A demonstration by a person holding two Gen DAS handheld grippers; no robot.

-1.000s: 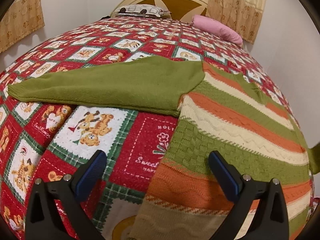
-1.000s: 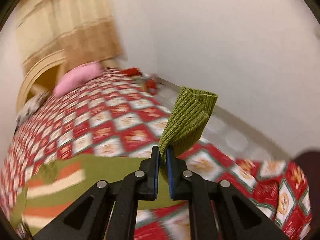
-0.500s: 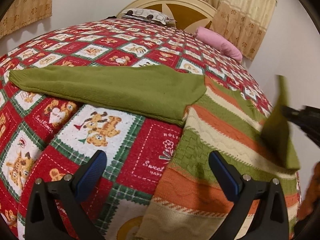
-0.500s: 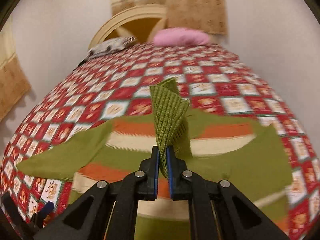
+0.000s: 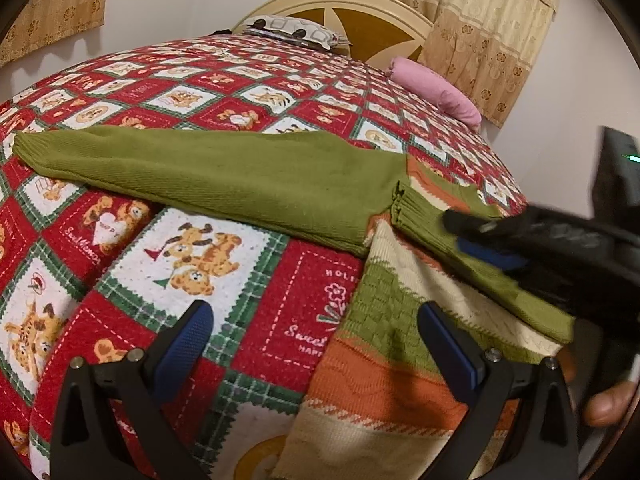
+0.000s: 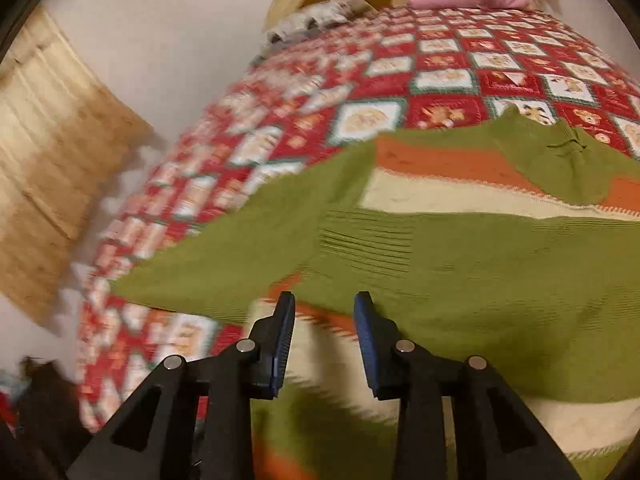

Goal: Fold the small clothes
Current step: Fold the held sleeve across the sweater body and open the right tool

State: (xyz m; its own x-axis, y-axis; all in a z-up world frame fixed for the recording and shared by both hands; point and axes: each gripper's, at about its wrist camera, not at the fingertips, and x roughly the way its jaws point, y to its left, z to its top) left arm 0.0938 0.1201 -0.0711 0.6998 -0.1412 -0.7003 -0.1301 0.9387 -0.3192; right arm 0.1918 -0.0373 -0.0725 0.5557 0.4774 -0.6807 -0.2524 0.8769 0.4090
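The sweater (image 5: pixel 400 320) lies flat on the quilt (image 5: pixel 240 92), its left sleeve (image 5: pixel 200 172) stretched away from the body and its right sleeve (image 5: pixel 480 268) folded across the striped chest. Left of the sweater's hem the left gripper (image 5: pixel 316 340) hovers with jaws wide and empty; over the chest the right gripper (image 6: pixel 323 338) has just been opening, its pads clear of the sleeve it laid down. The knit looks soft, thick and limp, so I would pinch the left sleeve at its ribbed cuff (image 5: pixel 30 148).
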